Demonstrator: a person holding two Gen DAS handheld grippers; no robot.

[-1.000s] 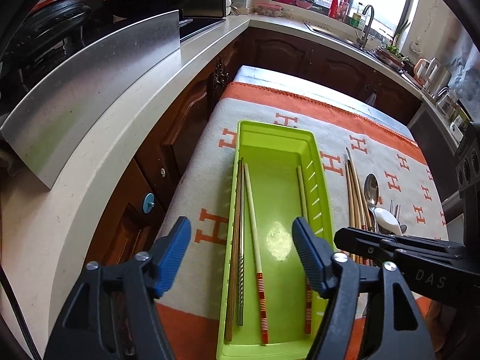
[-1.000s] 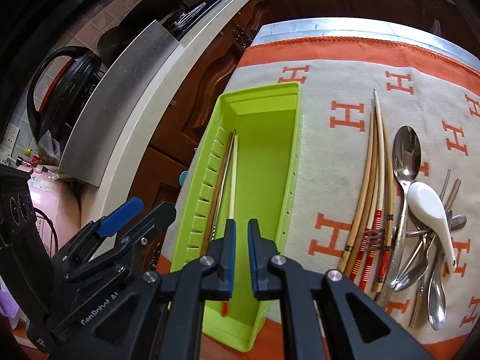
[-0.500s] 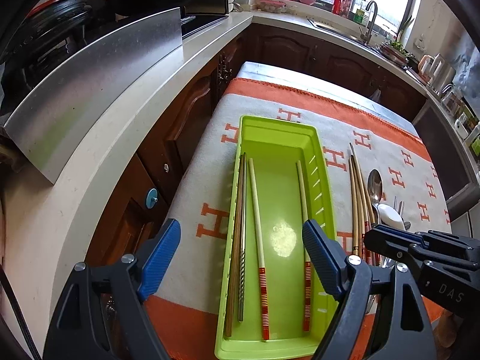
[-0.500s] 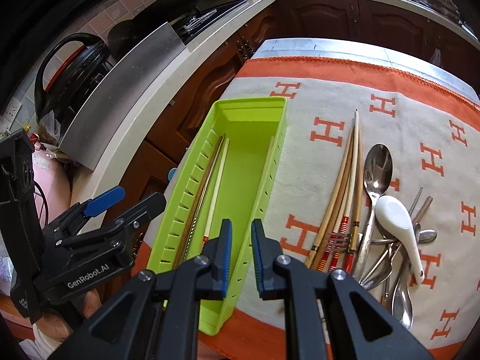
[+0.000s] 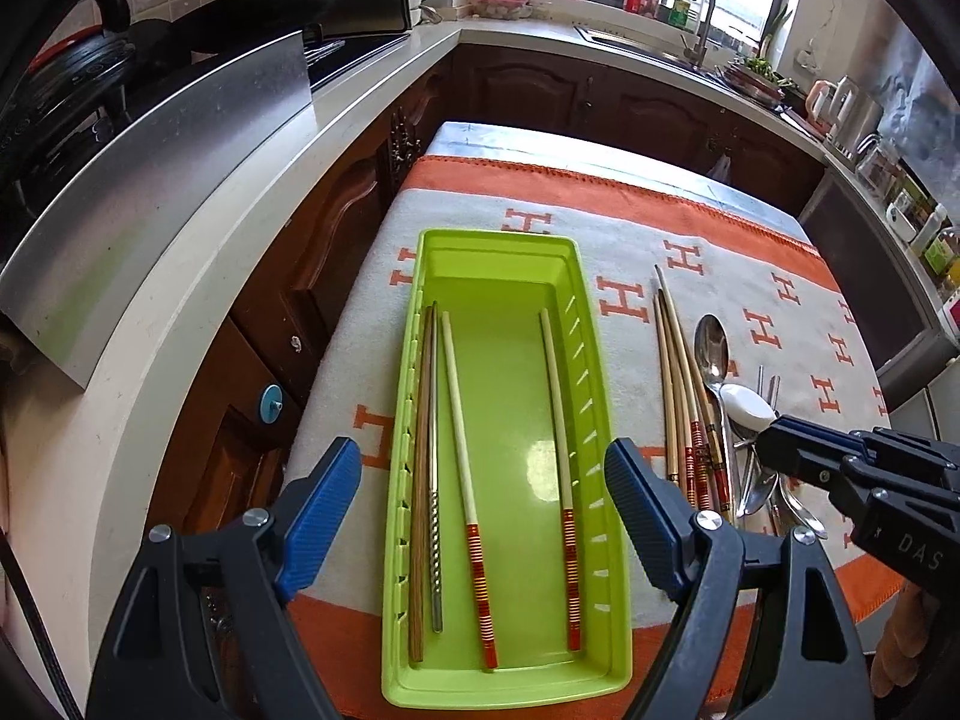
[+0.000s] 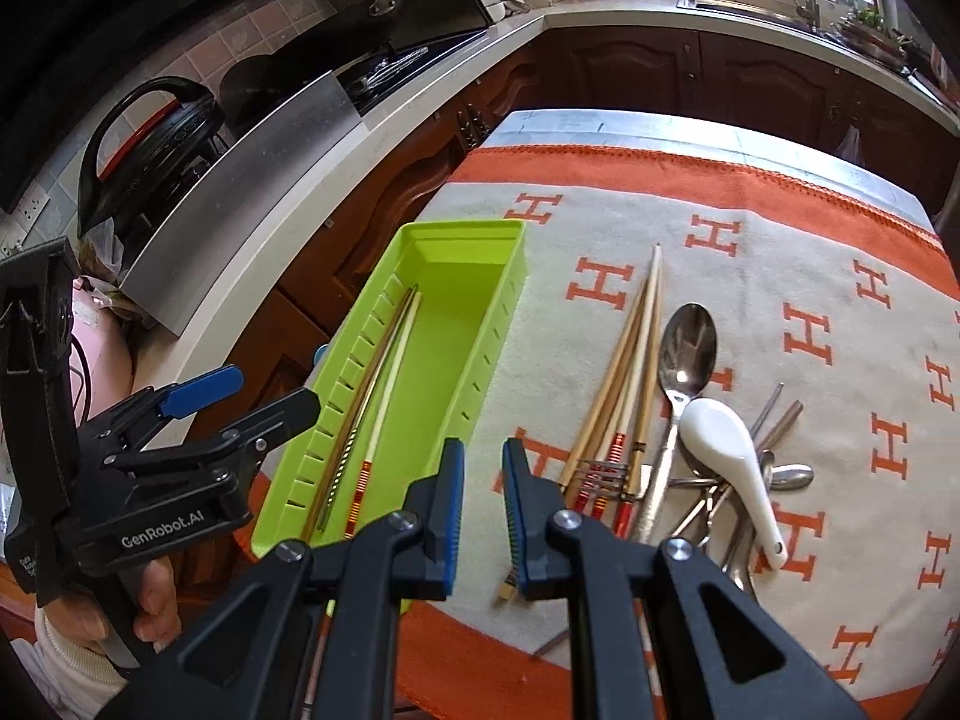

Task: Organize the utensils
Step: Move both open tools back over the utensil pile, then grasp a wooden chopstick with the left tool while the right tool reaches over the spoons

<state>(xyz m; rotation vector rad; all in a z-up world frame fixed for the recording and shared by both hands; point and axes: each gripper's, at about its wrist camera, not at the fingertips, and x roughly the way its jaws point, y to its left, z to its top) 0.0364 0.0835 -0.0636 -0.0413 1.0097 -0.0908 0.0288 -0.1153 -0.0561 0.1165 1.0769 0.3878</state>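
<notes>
A lime green tray [image 5: 414, 420] [image 6: 510, 294] lies lengthwise on the orange and grey cloth and holds several chopsticks [image 5: 459, 438], two with red-striped ends. Loose chopsticks [image 5: 675, 372] [image 6: 624, 372], a steel spoon [image 6: 687, 348], a white ceramic spoon [image 6: 729, 450] and a fork with more cutlery lie right of the tray. My left gripper [image 5: 483, 516] is open and empty, above the tray's near end. My right gripper [image 6: 483, 504] is open a small gap and empty, above the cloth between the tray and the loose chopsticks.
A white counter [image 5: 198, 276] with a steel splash guard [image 5: 150, 180] and stove runs along the left. Dark wooden cabinets [image 5: 600, 102] and a sink [image 5: 648, 48] stand beyond the table. The cloth's orange border [image 6: 600, 660] marks the near table edge.
The right gripper has moved right, from over the tray to over the cloth beside the loose chopsticks, and its jaws have parted slightly. The left gripper has drawn back and up a little, still open.
</notes>
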